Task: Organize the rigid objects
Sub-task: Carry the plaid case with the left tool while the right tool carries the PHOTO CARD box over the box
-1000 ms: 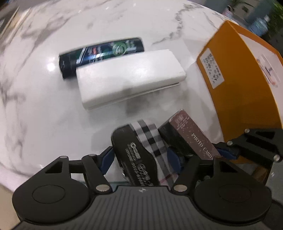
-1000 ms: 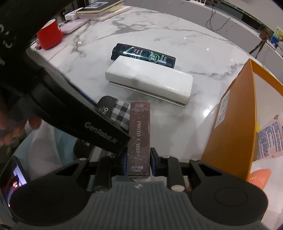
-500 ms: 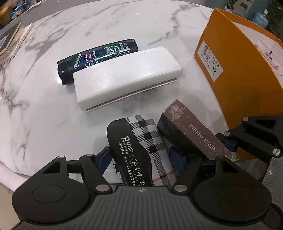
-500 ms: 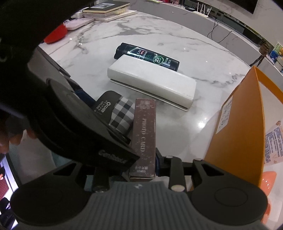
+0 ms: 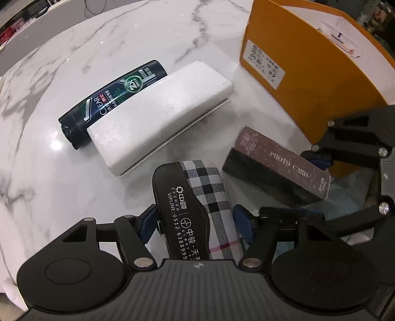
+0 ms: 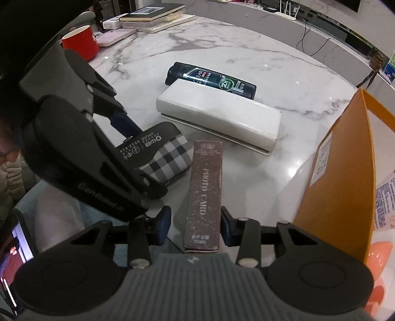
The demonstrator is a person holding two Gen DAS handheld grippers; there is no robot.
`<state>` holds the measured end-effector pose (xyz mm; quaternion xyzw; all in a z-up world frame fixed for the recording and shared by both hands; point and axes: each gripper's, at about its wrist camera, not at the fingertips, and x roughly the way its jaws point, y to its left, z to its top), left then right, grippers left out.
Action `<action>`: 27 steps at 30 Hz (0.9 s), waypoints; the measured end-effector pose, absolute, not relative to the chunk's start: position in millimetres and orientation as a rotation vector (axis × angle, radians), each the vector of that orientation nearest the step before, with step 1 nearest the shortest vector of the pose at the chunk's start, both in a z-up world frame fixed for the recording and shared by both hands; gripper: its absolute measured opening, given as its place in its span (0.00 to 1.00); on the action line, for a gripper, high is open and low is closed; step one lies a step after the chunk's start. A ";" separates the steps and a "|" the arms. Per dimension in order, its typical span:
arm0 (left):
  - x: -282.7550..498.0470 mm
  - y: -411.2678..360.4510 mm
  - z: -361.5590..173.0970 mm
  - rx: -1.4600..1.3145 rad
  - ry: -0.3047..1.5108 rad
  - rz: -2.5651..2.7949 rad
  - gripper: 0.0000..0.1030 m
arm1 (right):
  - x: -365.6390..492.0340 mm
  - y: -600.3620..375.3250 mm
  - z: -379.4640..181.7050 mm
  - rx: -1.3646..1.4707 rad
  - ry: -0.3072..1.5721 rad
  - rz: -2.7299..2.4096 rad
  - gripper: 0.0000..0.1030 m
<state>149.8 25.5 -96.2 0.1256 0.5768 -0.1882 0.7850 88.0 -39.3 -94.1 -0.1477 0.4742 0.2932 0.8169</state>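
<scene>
A black glasses case with a checked panel (image 5: 197, 202) sits between the pads of my left gripper (image 5: 195, 222), which touch both its sides; these jaws are closing. Beside it on the right lies a brown box printed PHOTO CARD (image 5: 279, 168). In the right wrist view that photo card box (image 6: 205, 187) lies lengthwise between the jaws of my right gripper (image 6: 195, 222). These jaws are opening, with a gap at each pad. A white oblong case (image 6: 219, 118) and a dark shampoo bottle (image 6: 212, 79) lie side by side further in on the marble table (image 5: 74, 185).
An open orange cardboard box (image 5: 308, 81) stands on the right, with a peach-coloured thing (image 6: 377, 251) inside. A red mug (image 6: 80, 43) and stacked books (image 6: 153, 14) sit at the far left. The table's edge runs just below both grippers. A person's sleeve shows lower left.
My right gripper's jaws have spread away from the photo card box, which they squeezed before. My left gripper has rolled with the glasses case still between its pads.
</scene>
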 end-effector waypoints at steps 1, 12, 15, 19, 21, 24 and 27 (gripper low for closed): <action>150.2 26.9 -96.5 0.253 1.250 -0.397 0.74 | 88.3 -39.4 -94.1 -0.313 1.010 0.624 0.39; 147.1 38.0 -96.9 0.120 1.318 -0.255 0.80 | 91.3 -39.9 -94.8 -0.313 0.989 0.622 0.39; 144.8 34.4 -96.9 0.120 1.316 -0.231 0.76 | 92.0 -39.4 -97.3 -0.323 0.984 0.619 0.39; 141.8 31.4 -96.6 0.125 1.303 -0.203 0.75 | 93.0 -39.2 -100.8 -0.328 0.985 0.628 0.35; 140.4 35.3 -95.1 0.105 1.293 -0.206 0.75 | 93.8 -39.9 -100.1 -0.320 0.980 0.634 0.35; 137.5 42.6 -92.6 0.105 1.295 -0.213 0.75 | 95.3 -40.3 -96.9 -0.317 0.979 0.642 0.43; 138.2 45.2 -93.3 0.153 1.308 -0.228 0.75 | 97.0 -40.2 -95.7 -0.310 0.999 0.666 0.44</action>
